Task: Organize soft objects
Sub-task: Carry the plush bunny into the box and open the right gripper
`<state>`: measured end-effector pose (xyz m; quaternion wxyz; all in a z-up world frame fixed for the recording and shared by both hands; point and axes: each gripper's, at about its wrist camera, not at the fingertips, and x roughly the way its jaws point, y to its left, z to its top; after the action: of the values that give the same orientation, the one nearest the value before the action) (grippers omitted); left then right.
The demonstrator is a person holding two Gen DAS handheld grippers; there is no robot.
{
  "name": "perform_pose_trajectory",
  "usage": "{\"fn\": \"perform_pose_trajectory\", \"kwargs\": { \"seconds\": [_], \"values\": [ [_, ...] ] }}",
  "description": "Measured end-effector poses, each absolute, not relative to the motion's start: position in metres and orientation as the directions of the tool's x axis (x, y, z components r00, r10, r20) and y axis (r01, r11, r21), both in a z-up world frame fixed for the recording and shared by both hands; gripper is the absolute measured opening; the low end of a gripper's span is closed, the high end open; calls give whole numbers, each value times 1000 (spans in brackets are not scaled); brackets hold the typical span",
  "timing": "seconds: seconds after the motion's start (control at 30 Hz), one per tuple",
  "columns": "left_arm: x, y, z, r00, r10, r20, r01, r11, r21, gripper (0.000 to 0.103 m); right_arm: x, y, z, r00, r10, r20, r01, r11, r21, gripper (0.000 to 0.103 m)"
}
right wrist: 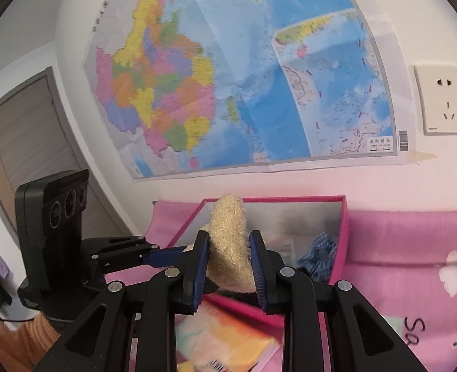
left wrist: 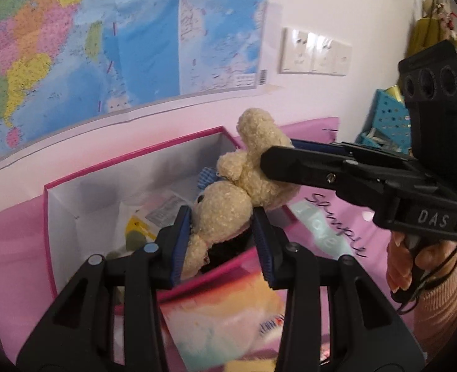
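Observation:
A cream plush toy (left wrist: 228,198) hangs over the near edge of a pink-rimmed open box (left wrist: 135,158). My left gripper (left wrist: 220,217) is shut on the toy's lower part. My right gripper (left wrist: 268,155) comes in from the right and is shut on the toy's upper part. In the right wrist view the right gripper (right wrist: 228,241) clamps the cream plush (right wrist: 228,241) between its blue pads, above the box (right wrist: 341,232). My left gripper (right wrist: 179,252) reaches in from the left there. A blue checked cloth (right wrist: 318,257) lies inside the box.
The box stands on a pink printed cloth (right wrist: 414,248) against a white wall with a large map (right wrist: 244,77) and sockets (right wrist: 439,99). A colourful booklet (left wrist: 228,319) lies in front of the box. A teal basket (left wrist: 386,124) stands at the far right.

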<state>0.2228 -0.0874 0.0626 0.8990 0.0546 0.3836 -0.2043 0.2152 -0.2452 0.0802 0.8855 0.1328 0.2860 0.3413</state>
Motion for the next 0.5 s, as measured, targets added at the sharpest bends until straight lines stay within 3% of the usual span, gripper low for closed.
{"fn": "perform_pose_trajectory", "kwargs": {
  "seconds": [0.33, 0.5],
  "values": [
    [268, -92, 43, 583, -255, -772, 337, 940, -55, 42, 270, -238, 50, 607, 622, -494, -460, 782, 420, 27],
    [272, -87, 39, 564, -264, -783, 319, 944, -89, 42, 287, -232, 32, 631, 533, -564, -390, 846, 363, 33]
  ]
}}
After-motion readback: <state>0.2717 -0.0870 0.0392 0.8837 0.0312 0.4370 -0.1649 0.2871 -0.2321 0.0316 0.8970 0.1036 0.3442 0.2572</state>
